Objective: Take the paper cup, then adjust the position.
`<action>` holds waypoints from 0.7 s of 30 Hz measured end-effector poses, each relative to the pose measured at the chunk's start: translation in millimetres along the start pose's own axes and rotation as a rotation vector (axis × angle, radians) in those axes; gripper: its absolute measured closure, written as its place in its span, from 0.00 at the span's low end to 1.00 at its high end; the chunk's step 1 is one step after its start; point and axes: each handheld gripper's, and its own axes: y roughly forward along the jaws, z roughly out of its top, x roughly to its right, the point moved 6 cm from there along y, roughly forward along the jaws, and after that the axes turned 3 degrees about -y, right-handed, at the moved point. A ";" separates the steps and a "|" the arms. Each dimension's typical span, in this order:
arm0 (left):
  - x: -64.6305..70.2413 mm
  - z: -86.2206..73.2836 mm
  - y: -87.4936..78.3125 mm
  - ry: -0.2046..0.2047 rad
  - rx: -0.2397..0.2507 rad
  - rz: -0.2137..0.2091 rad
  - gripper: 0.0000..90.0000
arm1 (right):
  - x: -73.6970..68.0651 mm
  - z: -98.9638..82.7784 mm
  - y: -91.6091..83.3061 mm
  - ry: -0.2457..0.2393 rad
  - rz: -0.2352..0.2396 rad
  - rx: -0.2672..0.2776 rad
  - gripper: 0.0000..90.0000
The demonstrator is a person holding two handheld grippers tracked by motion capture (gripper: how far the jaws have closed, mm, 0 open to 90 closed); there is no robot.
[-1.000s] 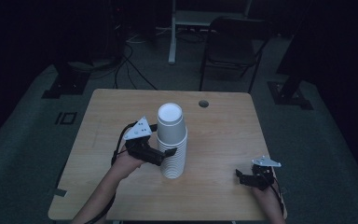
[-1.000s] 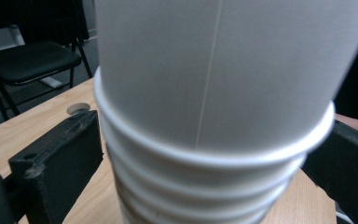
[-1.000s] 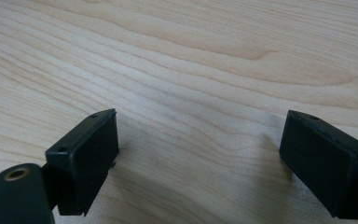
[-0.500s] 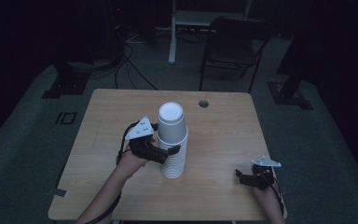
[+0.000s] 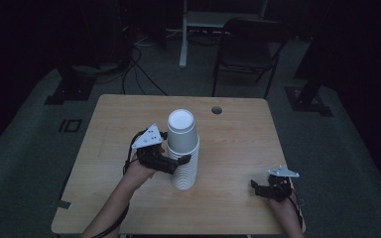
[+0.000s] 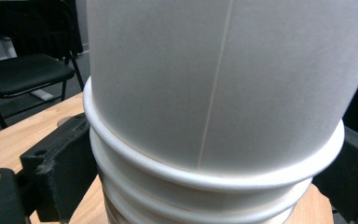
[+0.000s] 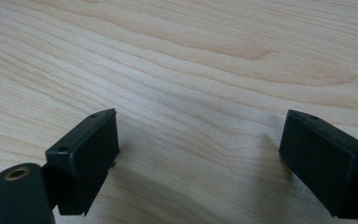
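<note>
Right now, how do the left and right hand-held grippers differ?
The left hand-held gripper has a jaw on each side of the stack of white paper cups; whether they press it is unclear. The right hand-held gripper holds nothing, its jaws spread open over bare table. The left sits mid-table beside the stack, the right near the front right corner. Both have black jaws and a grey three-cornered plate on top.

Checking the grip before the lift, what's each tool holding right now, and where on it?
The left tool straddles the cup stack at the rolled rims mid-height; whether it clamps cannot be told. The right tool is open, holding nothing.
</note>
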 end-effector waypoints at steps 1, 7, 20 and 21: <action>0.0 0.0 0.0 0.000 0.000 0.000 0.06 | 0.0 0.0 0.0 0.000 0.000 0.000 0.12; -0.2 0.7 0.2 0.000 -0.009 0.001 0.06 | 2.1 1.5 1.6 -0.007 0.007 0.002 0.12; -0.4 1.2 0.7 -0.002 -0.014 -0.001 0.06 | -3.9 10.9 -3.2 -0.018 0.088 -0.015 0.14; -0.5 1.6 0.5 -0.001 -0.021 -0.003 0.06 | -7.0 14.3 -5.5 -0.029 0.104 -0.010 0.14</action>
